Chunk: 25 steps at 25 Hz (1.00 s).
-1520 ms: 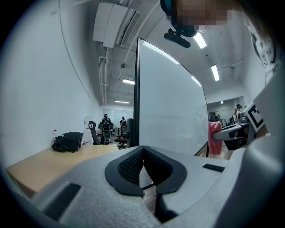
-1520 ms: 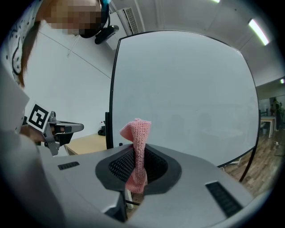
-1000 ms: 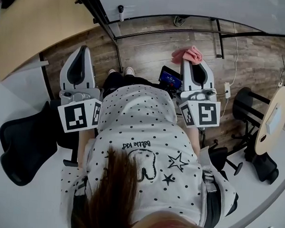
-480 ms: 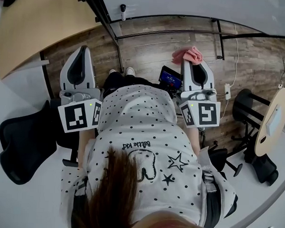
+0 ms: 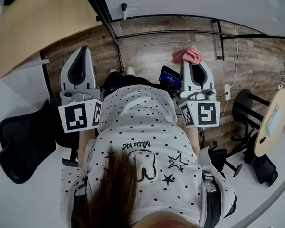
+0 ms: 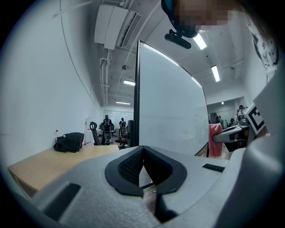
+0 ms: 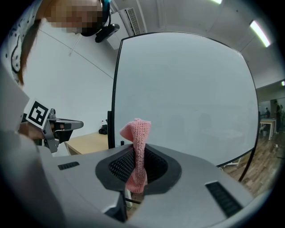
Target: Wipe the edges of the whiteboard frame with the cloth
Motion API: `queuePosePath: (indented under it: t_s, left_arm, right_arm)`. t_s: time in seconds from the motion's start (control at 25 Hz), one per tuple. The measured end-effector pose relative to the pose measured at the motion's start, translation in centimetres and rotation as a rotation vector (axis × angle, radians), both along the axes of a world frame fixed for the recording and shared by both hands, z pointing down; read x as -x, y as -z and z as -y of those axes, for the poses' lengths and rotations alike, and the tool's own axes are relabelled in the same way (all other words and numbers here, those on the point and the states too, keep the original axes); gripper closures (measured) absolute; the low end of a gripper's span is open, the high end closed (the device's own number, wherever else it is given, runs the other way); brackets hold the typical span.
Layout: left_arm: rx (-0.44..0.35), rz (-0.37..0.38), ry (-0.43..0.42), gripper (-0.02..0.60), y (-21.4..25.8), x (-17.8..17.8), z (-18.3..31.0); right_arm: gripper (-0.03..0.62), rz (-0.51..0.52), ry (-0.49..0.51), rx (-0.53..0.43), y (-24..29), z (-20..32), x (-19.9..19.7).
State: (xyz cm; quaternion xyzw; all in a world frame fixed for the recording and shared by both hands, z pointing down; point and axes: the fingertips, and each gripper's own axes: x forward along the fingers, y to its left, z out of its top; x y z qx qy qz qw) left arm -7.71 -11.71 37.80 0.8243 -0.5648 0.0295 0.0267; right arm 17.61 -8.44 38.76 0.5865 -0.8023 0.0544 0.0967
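Observation:
A pink knitted cloth (image 7: 137, 151) stands pinched upright in my right gripper (image 7: 136, 171), whose jaws are shut on it; in the head view the cloth (image 5: 188, 54) bunches out past the right gripper (image 5: 195, 73). The whiteboard (image 7: 187, 98) with its black frame (image 7: 115, 98) stands a short way ahead of it. My left gripper (image 6: 143, 171) is shut with nothing in it and points at the whiteboard's black left frame edge (image 6: 136, 98). In the head view the left gripper (image 5: 78, 68) hangs over the wood floor, apart from the frame.
A wooden desk (image 5: 42, 18) lies at the left, with a dark bag (image 6: 69, 141) on it. A black office chair (image 5: 25, 142) is at my left, a round side table (image 5: 272, 119) and stool (image 5: 244, 105) at the right. The whiteboard's base bars (image 5: 186, 33) cross the floor ahead.

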Motion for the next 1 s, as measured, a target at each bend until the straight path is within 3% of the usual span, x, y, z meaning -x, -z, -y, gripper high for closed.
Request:
queuePosePath:
  t_s: [1.0]
  left_arm:
    - [0.007,0.003,-0.019,0.566,-0.7,-0.8,0.0]
  right_arm:
    - [0.562,-0.029,-0.021,0.013,-0.9,-0.2,-1.2]
